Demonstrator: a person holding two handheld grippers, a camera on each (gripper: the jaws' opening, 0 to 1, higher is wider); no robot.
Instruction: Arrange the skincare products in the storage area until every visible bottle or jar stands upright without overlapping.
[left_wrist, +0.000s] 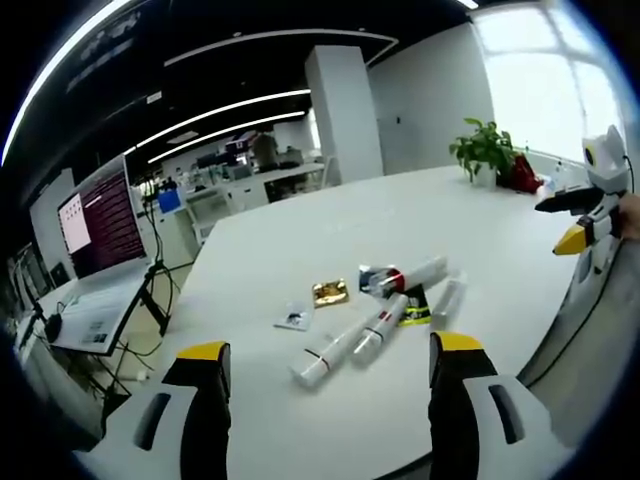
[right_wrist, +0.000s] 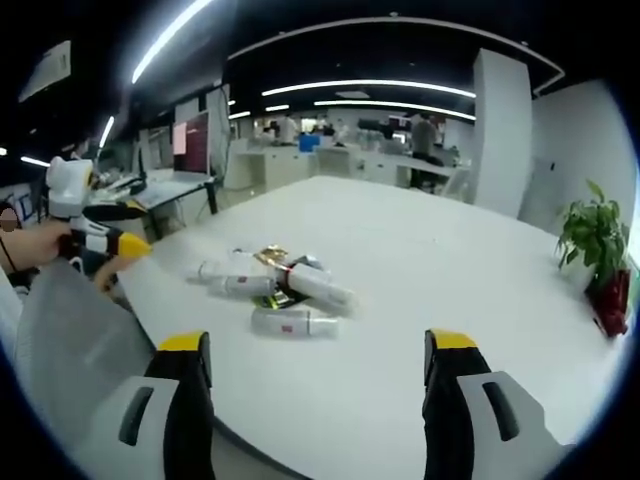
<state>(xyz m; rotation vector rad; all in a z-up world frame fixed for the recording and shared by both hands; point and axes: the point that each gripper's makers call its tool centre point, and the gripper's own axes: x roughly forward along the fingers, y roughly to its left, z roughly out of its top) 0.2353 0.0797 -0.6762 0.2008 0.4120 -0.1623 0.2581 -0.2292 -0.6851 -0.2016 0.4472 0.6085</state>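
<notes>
Your left gripper (left_wrist: 325, 385) hangs above the near edge of the white table (left_wrist: 300, 240), jaws spread wide with nothing between them. Your right gripper (right_wrist: 318, 385) is the same: released, empty, off the near edge. Out toward the middle of the table the skincare tubes (left_wrist: 370, 320) all lie flat in a loose cluster, some touching or crossing, with a gold sachet (left_wrist: 330, 292) and a small white packet (left_wrist: 294, 316) just beside them. A potted plant (left_wrist: 484, 150) stands at the far corner by the window.
</notes>
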